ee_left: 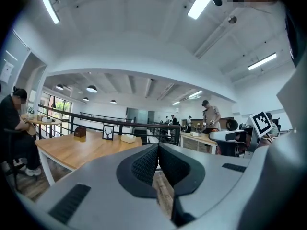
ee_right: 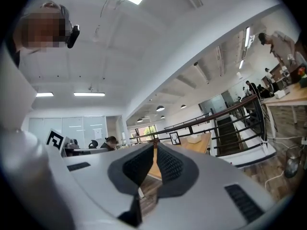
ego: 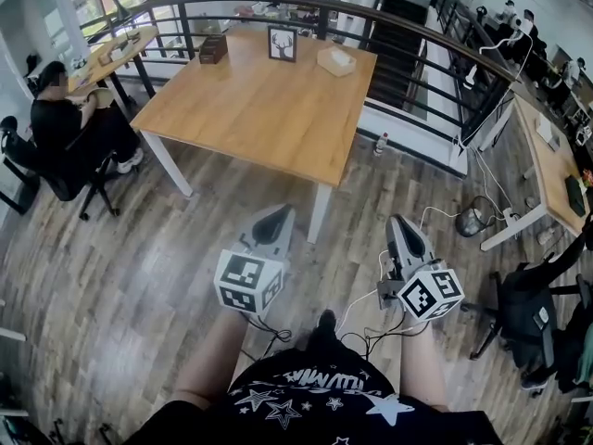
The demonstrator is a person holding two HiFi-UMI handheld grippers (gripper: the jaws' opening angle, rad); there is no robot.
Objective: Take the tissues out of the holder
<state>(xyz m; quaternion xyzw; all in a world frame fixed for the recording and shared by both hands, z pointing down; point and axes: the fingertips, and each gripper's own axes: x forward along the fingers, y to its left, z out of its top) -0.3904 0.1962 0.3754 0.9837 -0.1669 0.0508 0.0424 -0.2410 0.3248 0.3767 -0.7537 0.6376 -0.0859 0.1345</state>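
Note:
The tissue holder (ego: 335, 60), a pale box with white tissue showing on top, sits at the far right corner of the wooden table (ego: 250, 109). It shows small in the left gripper view (ee_left: 128, 138) and in the right gripper view (ee_right: 194, 139). My left gripper (ego: 278, 213) and right gripper (ego: 397, 221) hang side by side over the floor, well short of the table's near edge. Both point level toward the table. Each has its dark ribbed pads closed tip to tip with nothing between them, left (ee_left: 158, 145) and right (ee_right: 154, 145).
A framed deer picture (ego: 282, 43) and a dark box (ego: 213, 49) stand at the table's far edge, before a black railing (ego: 408, 26). A person sits at a desk to the left (ego: 56, 123). An office chair (ego: 528, 313), floor cables and a small bin (ego: 471, 221) lie to the right.

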